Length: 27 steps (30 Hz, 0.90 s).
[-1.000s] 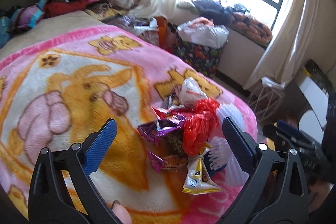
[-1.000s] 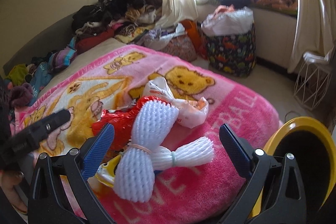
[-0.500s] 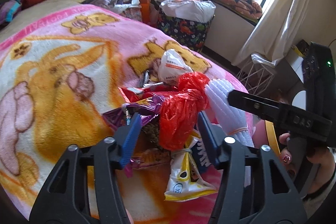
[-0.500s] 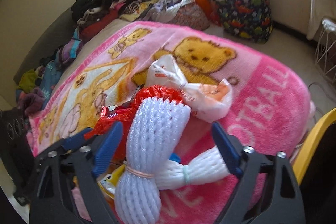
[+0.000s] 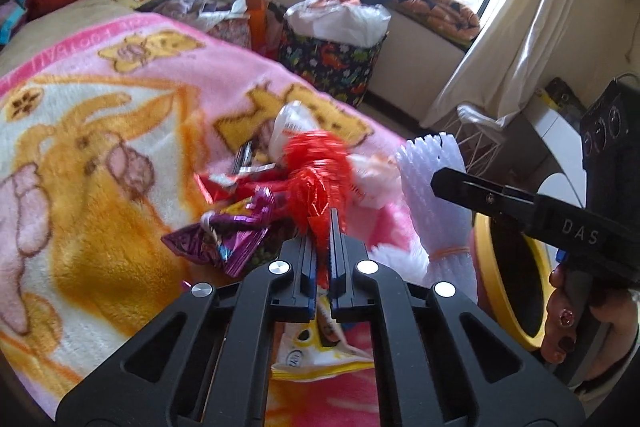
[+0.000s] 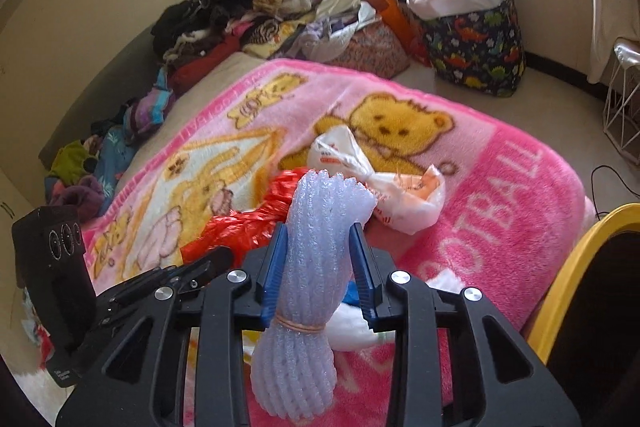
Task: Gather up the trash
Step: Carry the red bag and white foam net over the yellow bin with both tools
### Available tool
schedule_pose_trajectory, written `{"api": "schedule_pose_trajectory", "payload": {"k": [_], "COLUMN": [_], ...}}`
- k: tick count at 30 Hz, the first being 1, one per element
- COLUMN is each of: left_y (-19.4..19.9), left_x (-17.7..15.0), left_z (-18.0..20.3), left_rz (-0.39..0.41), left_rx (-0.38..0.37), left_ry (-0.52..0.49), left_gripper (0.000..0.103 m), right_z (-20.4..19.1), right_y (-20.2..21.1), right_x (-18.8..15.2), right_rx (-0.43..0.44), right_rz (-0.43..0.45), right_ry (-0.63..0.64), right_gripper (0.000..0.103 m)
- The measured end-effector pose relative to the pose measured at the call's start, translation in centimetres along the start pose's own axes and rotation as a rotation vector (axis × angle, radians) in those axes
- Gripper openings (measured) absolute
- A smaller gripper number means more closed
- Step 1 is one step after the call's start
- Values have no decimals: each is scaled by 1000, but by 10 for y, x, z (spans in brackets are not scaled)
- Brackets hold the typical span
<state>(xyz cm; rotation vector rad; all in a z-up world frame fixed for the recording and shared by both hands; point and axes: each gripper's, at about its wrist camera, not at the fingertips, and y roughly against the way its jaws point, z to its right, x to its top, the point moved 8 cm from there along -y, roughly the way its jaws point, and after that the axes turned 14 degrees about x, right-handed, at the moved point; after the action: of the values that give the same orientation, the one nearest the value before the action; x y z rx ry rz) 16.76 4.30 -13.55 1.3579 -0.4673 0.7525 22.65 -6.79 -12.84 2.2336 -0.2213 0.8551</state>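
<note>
A heap of trash lies on the pink cartoon blanket (image 5: 100, 131). My left gripper (image 5: 322, 223) is shut on the red plastic bag (image 5: 320, 179), beside purple foil wrappers (image 5: 228, 231) and a yellow snack packet (image 5: 316, 351). My right gripper (image 6: 318, 239) is shut on the white foam net bundle (image 6: 320, 239), tied with an orange rubber band, and holds it upright. That bundle also shows in the left wrist view (image 5: 436, 195). A knotted white plastic bag (image 6: 380, 187) lies just beyond it on the blanket (image 6: 500, 203). The red bag (image 6: 244, 223) sits to its left.
A yellow-rimmed bin (image 6: 580, 267) stands at the bed's right edge, also in the left wrist view (image 5: 500, 287). A dinosaur-print bag (image 6: 476, 55), a white wire basket (image 6: 624, 115), clothes piled (image 6: 248, 3) along the wall and curtains (image 5: 520, 27) surround the bed.
Both grippers went from open to shut. The left closed on the red bag and the right closed on the foam net bundle, which now stands lifted.
</note>
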Motion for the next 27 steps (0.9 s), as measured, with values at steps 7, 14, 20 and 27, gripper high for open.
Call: {"api": "schedule_pose_trajectory", "payload": {"k": [7,14,20,27], "left_y": [31,53,66,74], "left_x": [23,34,38,38], "left_z": [11,27,44,71], "left_rz": [75,126,145,156], "left_rx": [-26,-58,-87,-127], "left_ry": [6,1,-20,-63], "left_gripper": [1,1,1,1], "right_z": [-6,-9,-2,16], "right_y": [39,70,88,117], "right_x": [12,20,19,15], "right_rx": [-7,-23,-36,-63], "right_rz": [79,147,187,232], "right_ry": [10,20,3,-35], "right_gripper": [30,30,30,30]}}
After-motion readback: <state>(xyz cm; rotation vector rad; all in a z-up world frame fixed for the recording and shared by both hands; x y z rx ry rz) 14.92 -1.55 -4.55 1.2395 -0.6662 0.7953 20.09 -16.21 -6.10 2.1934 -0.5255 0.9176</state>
